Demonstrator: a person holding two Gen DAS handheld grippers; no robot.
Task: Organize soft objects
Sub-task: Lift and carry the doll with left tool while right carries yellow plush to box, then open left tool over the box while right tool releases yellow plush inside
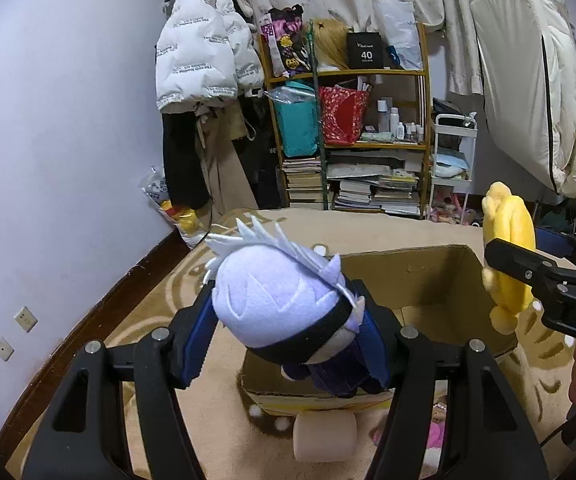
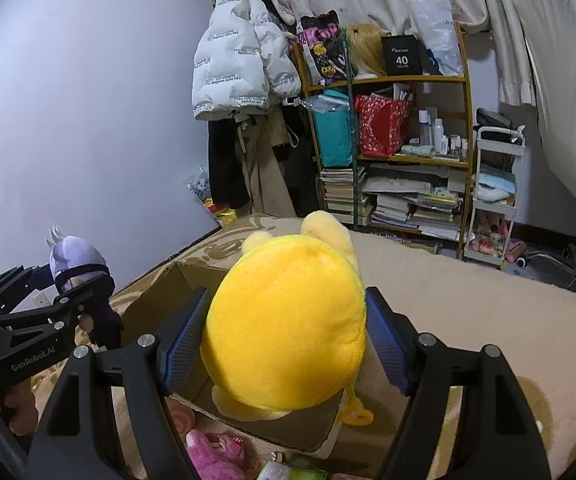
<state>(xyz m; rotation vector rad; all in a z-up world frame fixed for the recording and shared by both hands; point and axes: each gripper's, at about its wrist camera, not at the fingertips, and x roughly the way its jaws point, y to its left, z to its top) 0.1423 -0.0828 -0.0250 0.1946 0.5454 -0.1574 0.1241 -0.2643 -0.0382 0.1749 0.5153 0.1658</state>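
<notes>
Right now the left gripper [image 1: 288, 328] squeezes the squishy white-haired doll [image 1: 284, 304] and the right gripper [image 2: 288, 336] squeezes the light, puffy yellow plush [image 2: 284, 328] around its fat middle.

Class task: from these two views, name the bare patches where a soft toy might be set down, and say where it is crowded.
Free: the inside of the cardboard box, whose visible floor looks bare, and the beige blanket beyond and right of it. Crowded: the strip in front of the box's near wall, where a pink plush and a pale roll lie.
</notes>
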